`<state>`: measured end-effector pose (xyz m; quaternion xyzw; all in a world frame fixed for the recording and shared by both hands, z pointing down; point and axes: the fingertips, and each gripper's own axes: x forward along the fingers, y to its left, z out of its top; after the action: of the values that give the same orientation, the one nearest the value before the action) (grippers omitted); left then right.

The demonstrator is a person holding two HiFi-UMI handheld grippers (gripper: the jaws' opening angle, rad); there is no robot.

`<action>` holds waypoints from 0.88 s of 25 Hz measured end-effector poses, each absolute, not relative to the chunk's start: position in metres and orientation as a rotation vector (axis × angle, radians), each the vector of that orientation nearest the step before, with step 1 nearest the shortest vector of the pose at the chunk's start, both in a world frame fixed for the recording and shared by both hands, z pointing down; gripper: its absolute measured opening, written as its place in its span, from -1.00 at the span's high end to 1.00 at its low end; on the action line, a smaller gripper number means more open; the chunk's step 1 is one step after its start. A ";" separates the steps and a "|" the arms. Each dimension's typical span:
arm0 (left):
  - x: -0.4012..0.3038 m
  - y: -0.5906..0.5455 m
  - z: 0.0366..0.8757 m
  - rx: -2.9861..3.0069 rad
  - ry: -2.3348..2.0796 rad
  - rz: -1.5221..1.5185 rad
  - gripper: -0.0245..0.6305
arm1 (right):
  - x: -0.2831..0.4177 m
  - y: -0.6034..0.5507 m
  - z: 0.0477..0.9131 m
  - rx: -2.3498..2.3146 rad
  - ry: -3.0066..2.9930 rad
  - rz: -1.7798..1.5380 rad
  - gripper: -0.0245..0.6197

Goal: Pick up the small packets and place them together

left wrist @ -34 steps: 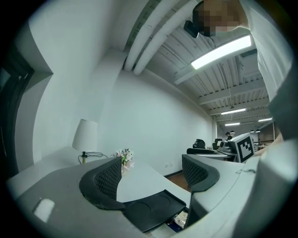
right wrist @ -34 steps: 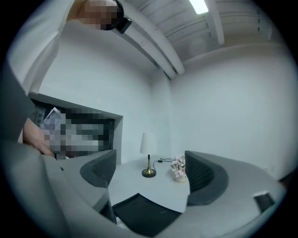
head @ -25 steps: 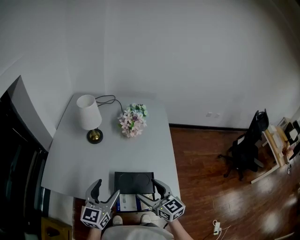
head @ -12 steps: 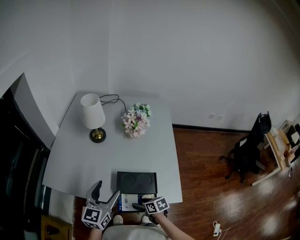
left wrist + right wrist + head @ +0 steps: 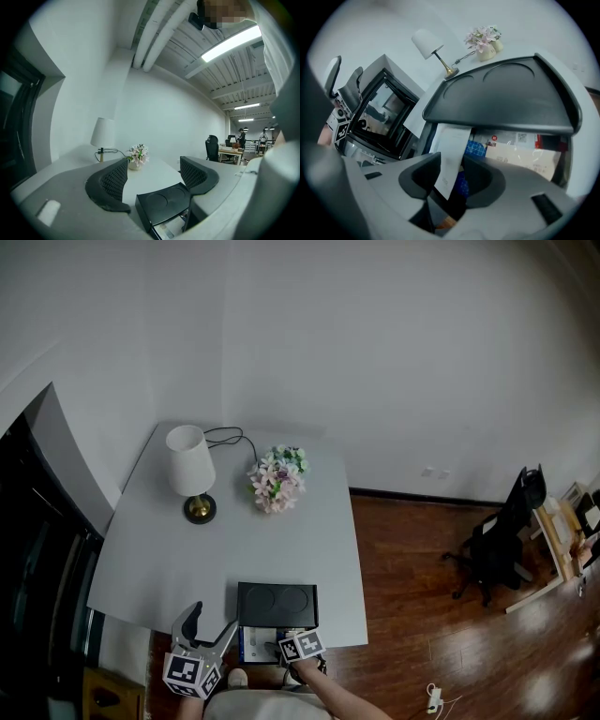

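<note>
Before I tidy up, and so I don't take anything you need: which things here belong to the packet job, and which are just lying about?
Job: long white packet; blue packet; pale packets with red print; perhaps the black tray over them.
Lying about: lamp; flowers; lamp cable.

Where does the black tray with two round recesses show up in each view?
Head view: black tray low centre, at the near edge of the table.
Left gripper view: bottom centre, one corner towards the camera.
Right gripper view: large, across the upper middle.
Shared landmark: the white lamp stands beyond the tray in all three.
</note>
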<state>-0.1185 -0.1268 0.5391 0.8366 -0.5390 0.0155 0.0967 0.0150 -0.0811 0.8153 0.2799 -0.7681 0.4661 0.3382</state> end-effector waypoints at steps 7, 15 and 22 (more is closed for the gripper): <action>-0.121 -0.126 0.543 2.459 -1.603 0.038 -0.17 | 0.016 -0.079 0.805 0.713 -2.064 1.209 0.82; -0.124 -0.130 0.545 2.439 -1.610 0.029 -0.16 | 0.026 -0.071 0.749 0.709 -2.215 1.277 0.87; -0.120 -0.134 0.544 2.442 -1.598 0.009 -0.16 | 0.024 -0.086 0.695 0.724 -2.360 1.299 0.88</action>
<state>-0.1195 -0.1344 0.5438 0.8316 -0.5441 0.0031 0.1116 0.0245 -0.0857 0.6946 0.2555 -0.8330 0.4585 0.1750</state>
